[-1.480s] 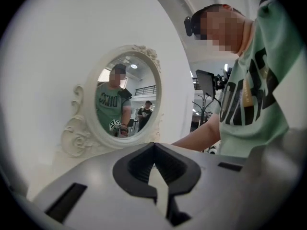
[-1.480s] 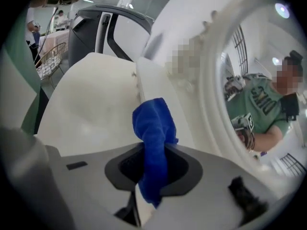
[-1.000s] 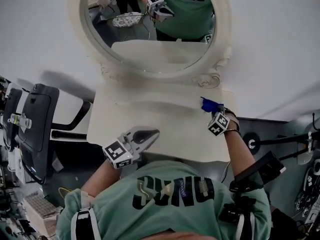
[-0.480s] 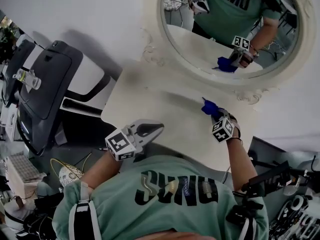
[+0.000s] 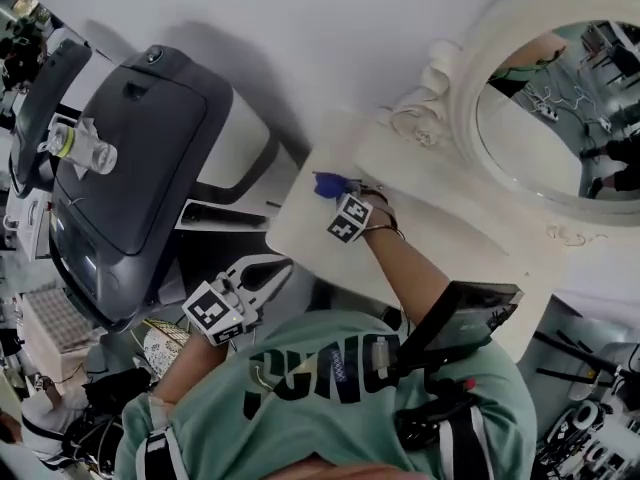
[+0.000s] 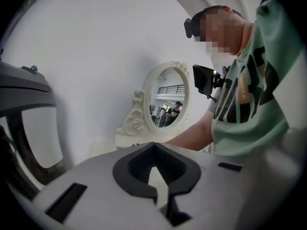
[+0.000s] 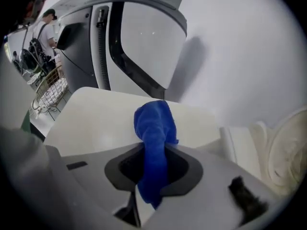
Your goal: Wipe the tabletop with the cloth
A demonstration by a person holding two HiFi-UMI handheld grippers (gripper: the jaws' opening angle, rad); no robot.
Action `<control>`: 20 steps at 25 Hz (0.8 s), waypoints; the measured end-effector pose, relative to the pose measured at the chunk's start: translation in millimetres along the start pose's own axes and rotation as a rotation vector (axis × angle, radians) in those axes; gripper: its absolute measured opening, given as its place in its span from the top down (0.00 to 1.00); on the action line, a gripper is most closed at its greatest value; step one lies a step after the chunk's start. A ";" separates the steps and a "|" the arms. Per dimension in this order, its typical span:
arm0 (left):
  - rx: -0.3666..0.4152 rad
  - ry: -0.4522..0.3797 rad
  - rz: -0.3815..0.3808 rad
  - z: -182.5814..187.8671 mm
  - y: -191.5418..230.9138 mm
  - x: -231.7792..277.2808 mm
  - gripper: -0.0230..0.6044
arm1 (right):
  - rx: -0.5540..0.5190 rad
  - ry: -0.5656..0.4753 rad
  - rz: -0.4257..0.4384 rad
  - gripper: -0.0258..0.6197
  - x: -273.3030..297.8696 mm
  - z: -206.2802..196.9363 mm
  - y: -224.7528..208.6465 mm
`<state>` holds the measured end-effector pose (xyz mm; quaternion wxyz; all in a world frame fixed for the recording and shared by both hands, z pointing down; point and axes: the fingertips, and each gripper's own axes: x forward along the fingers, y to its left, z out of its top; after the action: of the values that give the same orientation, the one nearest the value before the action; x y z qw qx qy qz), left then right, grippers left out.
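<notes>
The cloth (image 7: 154,138) is deep blue and soft, gathered into a narrow roll. One end bunches into a rounded knob just past the jaw tips, and the other trails back through the dark hollow between the jaws. In the head view the cloth (image 5: 328,183) shows as a small blue tuft over the white tabletop (image 5: 300,223), close to the edge that faces the wall and near the corner beside the grey machine (image 5: 130,178). The pictures do not show whether the tuft presses on the surface or sits just above it.

The right gripper (image 7: 155,150) is clamped on the cloth, its jaws drawn in against the roll with no gap showing on either side. In the head view the right gripper (image 5: 338,196) reaches out across the tabletop (image 7: 96,116) with the person's forearm stretched behind it.

The left gripper (image 6: 153,146) has its jaws together, the tips meeting in a point, and nothing sits between them. In the head view the left gripper (image 5: 272,268) is off the table, held near the person's chest beside the table's near edge, well apart from the cloth.

A white oval mirror (image 5: 560,118) in an ornate frame stands on the table against the wall, and the left gripper view shows the mirror (image 6: 168,104) beyond its jaws.
</notes>
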<state>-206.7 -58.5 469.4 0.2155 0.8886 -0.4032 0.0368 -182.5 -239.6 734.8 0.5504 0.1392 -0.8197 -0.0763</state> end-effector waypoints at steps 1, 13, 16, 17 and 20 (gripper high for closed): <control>-0.007 -0.004 0.015 -0.5 7.2 -9.0 0.95 | 0.002 0.013 -0.007 0.84 6.8 3.1 0.1; 0.058 0.033 -0.194 -3.5 -73.3 88.8 0.95 | 0.243 0.138 -0.068 0.84 -69.7 -211.0 -18.1; 0.097 0.064 -0.278 -9.7 -137.4 146.0 0.95 | 0.365 0.197 -0.125 0.84 -121.8 -343.0 -23.6; 0.108 0.073 -0.308 -11.0 -160.0 164.3 0.95 | 0.403 0.223 -0.146 0.84 -140.9 -388.5 -23.4; 0.112 0.088 -0.381 -15.5 -226.2 214.8 0.95 | 0.500 0.317 -0.205 0.84 -198.9 -520.9 -17.8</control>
<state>105.1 -71.0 454.9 0.1862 0.9569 -0.2155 0.0564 371.9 -179.7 753.8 0.6094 0.3624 -0.6988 0.0951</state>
